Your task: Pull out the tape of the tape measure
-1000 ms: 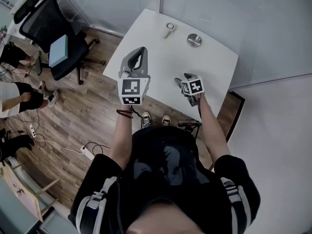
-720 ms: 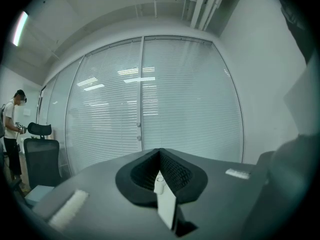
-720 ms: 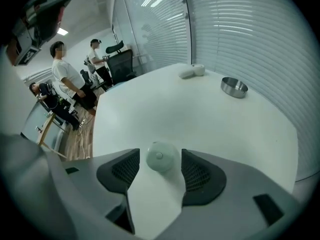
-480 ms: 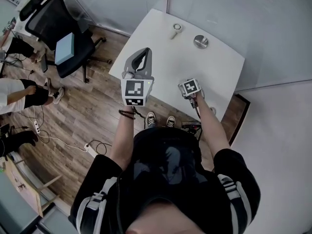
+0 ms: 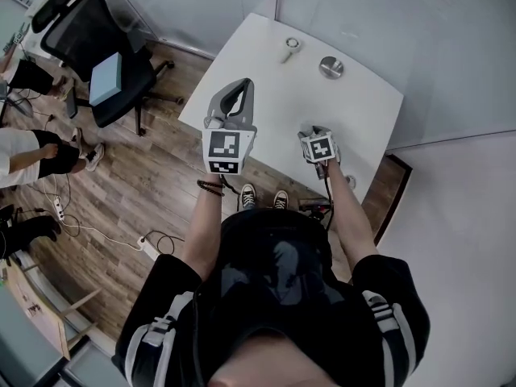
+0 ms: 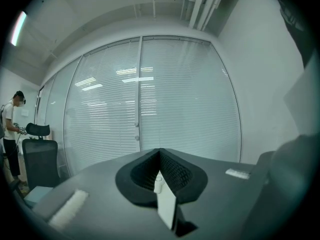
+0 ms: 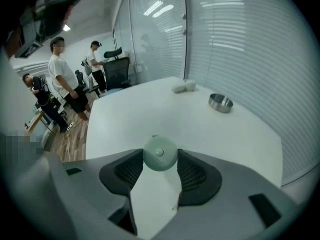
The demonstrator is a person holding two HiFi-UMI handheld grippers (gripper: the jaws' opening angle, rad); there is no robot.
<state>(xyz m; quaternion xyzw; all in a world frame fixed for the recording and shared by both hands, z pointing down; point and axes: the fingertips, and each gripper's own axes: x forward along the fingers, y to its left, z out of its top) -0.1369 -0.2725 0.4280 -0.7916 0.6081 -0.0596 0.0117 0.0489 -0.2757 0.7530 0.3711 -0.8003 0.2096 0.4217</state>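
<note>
1. The left forearm [image 5: 204, 216] reaches forward over the near left edge of the desk [image 5: 274, 107]. It holds the left claw [image 6: 160, 153] level, aimed at the window blinds [image 6: 150, 94]. Its jaws are pressed together. A pale strip shows in the gap below them; I cannot tell what it is.
2. The right arm [image 5: 348, 216] reaches forward and tilts the right claw [image 7: 160, 159] steeply down at the near right part of the desk. Its jaws have just been closing and pinch the tape measure [image 7: 160, 153], a round pale-green case, one side against each jaw. I cannot tell whether the case rests on the desk.
3. Far left, people [image 5: 28, 147] stand on the wooden floor [image 5: 145, 184], near a black office chair [image 5: 72, 31] with a pale blue box [image 5: 105, 79] on its seat.
4. At the desk's far side lies a small white object [image 5: 290, 48]. Just right of it is a round metal dish [image 5: 330, 68]. Both are well apart from the tape measure, beyond the right claw.
</note>
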